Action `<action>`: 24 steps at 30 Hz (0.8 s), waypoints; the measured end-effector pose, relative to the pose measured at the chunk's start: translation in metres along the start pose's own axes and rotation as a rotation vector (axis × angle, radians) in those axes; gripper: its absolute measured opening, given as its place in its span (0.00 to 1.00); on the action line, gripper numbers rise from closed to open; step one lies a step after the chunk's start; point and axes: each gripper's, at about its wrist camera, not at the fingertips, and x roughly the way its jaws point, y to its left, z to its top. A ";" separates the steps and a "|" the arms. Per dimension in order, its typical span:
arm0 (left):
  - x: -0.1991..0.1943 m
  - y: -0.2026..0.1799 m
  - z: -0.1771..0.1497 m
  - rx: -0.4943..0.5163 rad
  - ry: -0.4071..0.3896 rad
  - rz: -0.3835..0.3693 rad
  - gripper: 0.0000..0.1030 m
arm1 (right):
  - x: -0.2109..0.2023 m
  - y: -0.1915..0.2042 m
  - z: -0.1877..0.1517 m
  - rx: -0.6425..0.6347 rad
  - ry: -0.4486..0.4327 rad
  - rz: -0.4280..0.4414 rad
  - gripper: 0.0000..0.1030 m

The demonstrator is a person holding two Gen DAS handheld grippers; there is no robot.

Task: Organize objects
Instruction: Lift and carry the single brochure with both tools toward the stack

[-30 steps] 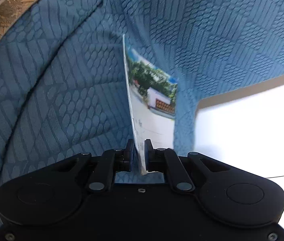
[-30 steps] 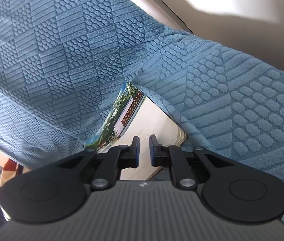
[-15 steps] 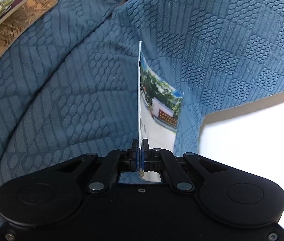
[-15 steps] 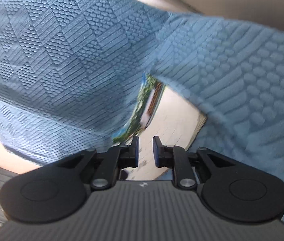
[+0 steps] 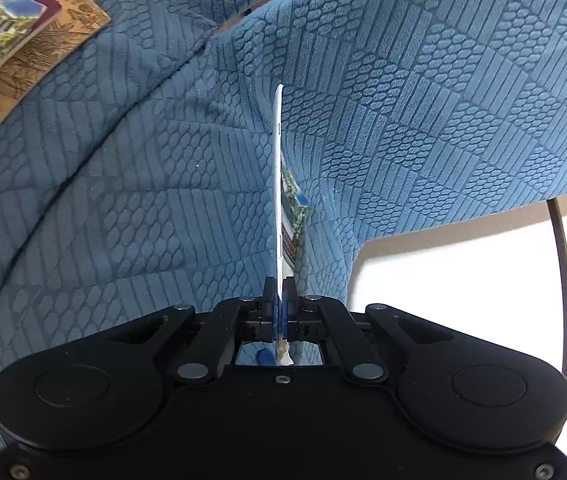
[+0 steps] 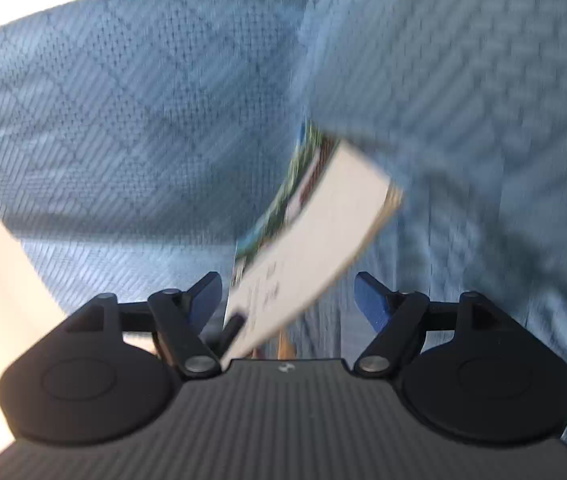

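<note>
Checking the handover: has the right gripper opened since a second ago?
Yes. The right gripper has just been opening; its fingers now stand clear of the card, against the blue cover.

cloth: blue textured cloth point(image 5: 423, 92) fills most of both views
floor: pale floor point(image 5: 463, 280) at lower right, left wrist view

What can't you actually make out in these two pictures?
- Left wrist view: the card in the shut left gripper stands edge-on, its picture mostly hidden.
- Right wrist view: blur smears the card's writing.
- Left wrist view: the frame edge crops the booklets.
</note>
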 end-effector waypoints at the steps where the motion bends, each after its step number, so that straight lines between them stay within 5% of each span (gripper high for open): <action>1: -0.003 0.001 0.001 0.000 0.000 -0.003 0.01 | -0.001 0.001 0.001 -0.008 -0.022 -0.009 0.69; 4: -0.013 0.003 0.003 -0.004 0.000 -0.011 0.01 | 0.002 0.003 0.002 -0.023 -0.031 -0.043 0.48; 6: -0.020 0.006 0.004 -0.008 0.006 -0.019 0.01 | 0.006 0.008 0.001 -0.061 -0.029 -0.084 0.21; 7: -0.023 0.007 0.004 -0.005 0.008 -0.019 0.01 | 0.006 0.009 0.001 -0.080 -0.030 -0.100 0.16; 24: -0.111 0.038 0.011 -0.014 0.043 -0.058 0.02 | -0.017 0.079 -0.056 -0.376 0.052 -0.169 0.07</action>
